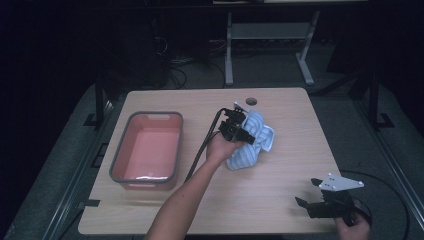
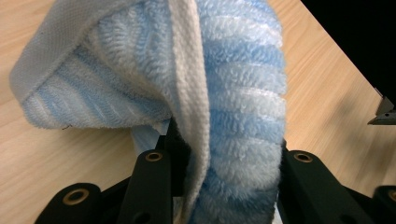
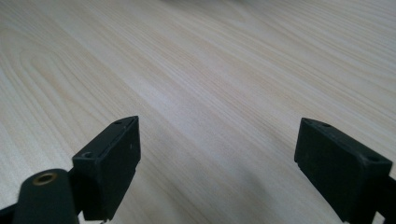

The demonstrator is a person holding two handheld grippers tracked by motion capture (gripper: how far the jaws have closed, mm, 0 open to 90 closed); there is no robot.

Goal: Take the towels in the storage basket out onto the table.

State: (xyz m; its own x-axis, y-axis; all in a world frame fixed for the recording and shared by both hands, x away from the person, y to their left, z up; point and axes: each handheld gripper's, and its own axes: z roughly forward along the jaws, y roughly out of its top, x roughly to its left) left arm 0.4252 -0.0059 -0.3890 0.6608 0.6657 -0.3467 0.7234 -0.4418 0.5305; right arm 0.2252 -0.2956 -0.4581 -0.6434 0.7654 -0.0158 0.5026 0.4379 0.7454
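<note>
The left gripper (image 1: 239,129) was clamped on the blue striped towel (image 1: 252,142), which bunched on the table (image 1: 280,200) just right of it

Lab or test bench, not a home.
Light wood tabletop (image 1: 280,200) with a cable grommet hole (image 1: 251,101) near its far edge, on grey carpet. Dark room past the far edge: a metal desk frame (image 1: 270,45) and loose cables (image 1: 175,67) on the floor. Black stand posts (image 1: 99,95) flank the left and right edges.
</note>
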